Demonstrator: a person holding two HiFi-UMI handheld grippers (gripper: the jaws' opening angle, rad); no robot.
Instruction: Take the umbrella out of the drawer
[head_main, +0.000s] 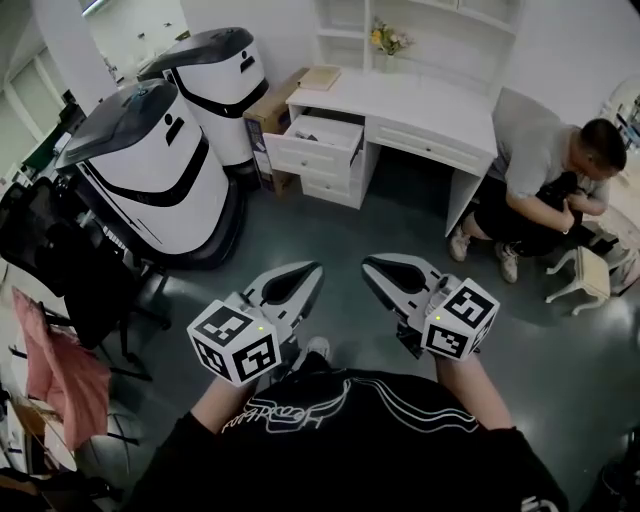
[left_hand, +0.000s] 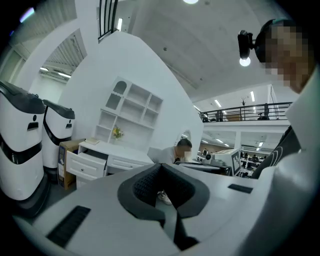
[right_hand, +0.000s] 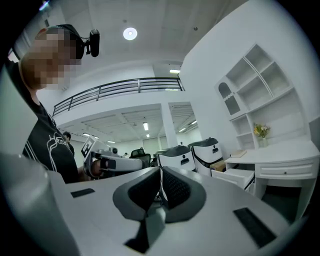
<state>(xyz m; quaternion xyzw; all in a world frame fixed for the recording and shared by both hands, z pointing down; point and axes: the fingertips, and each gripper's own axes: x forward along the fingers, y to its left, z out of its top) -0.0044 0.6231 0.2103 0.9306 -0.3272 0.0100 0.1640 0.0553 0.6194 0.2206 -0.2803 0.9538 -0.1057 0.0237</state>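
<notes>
Black ribbed pads (left_hand: 145, 188) of the white plastic left gripper (left_hand: 162, 165) meet at their tips with nothing between them. The white plastic right gripper (right_hand: 161, 167) is pressed together in the same way and is also empty. Both are held side by side, well short of the white wooden desk (head_main: 420, 105), and point roughly towards it. At the desk's left end the white top drawer (head_main: 312, 152) stands pulled out. No umbrella shows in any view, and the drawer's inside is too small to make out, so the umbrella is presumably lying in there. I judge this to be the approach step, with nothing grasped yet. The next move calls for closing in on the desk, spreading one gripper's jaws, reaching down into the drawer and clamping on the umbrella before lifting it clear. By count there are two grippers, one desk and one open drawer. Two large white-and-black rounded machines (head_main: 150, 170) stand left of the desk, and one brown cardboard box (head_main: 272, 115) sits against its left side. One bunch of yellow flowers (head_main: 388, 38) stands on its shelf, and one person in a grey shirt (head_main: 545, 165) crouches at its right end.
</notes>
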